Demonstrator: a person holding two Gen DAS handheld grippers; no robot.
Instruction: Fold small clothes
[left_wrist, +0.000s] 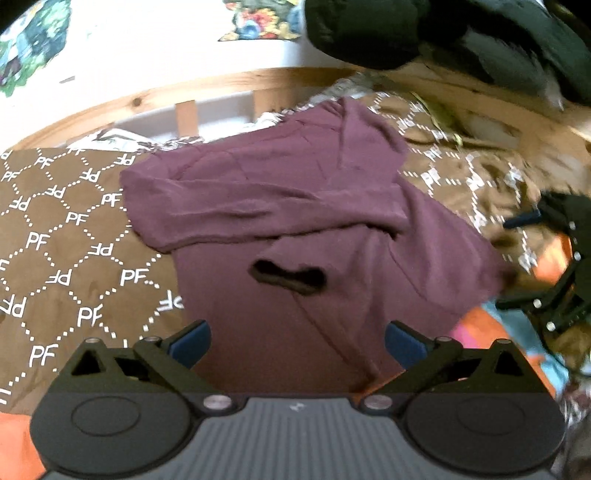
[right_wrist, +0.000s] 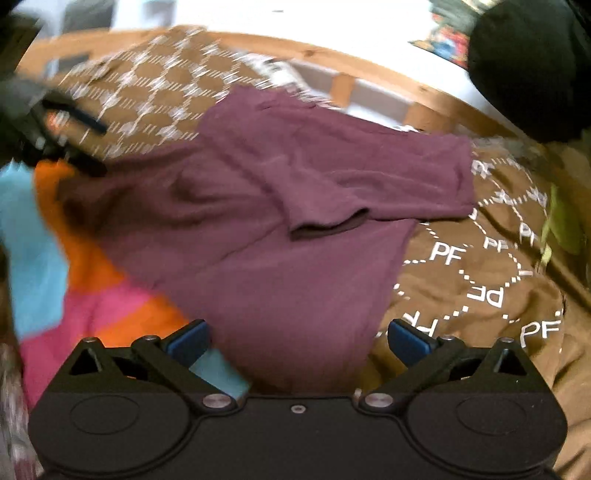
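Mid-fold: maroon shirt (left_wrist: 303, 206) lies on the brown blanket (left_wrist: 55, 229) of the bed, upper part doubled over; left claw (left_wrist: 297, 341) and right claw (right_wrist: 297, 341) both wide open, empty; next, probably regrip near hem and fold up.

maroon shirt (right_wrist: 295, 229) lies folded on brown blanket (right_wrist: 480, 280) — right gripper (right_wrist: 297, 341) wide, empty.

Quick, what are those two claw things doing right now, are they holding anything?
Left gripper: jaws wide open, holding nothing, above the purple cloth shirt.
Right gripper: jaws wide open, holding nothing.
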